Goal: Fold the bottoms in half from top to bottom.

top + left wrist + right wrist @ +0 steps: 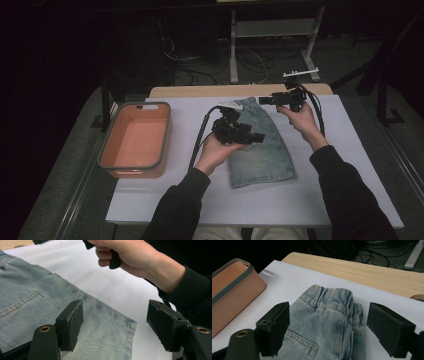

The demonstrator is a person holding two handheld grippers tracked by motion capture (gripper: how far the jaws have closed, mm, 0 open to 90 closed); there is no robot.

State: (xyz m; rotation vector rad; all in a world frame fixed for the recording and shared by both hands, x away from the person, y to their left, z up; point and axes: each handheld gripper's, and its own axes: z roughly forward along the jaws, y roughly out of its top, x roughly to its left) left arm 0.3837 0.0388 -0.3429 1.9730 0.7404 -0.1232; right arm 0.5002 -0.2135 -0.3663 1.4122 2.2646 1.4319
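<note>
Here a white table (350,165) (wood edge behind, cables on the dim floor) bears folded jeans (260,150); left gripper (257,137) and right gripper (262,100) hover gaping, beside an orange bin (134,140)

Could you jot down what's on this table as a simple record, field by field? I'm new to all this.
garment: folded denim shorts, lying flat mid-table, elastic waistband at the far end
container: orange tub, left of the shorts, apart from them
surface: white sheet over a wooden table
left gripper: jaws open, above the shorts
right gripper: jaws open, near the waistband end
contact: neither gripper holds the shorts
</note>
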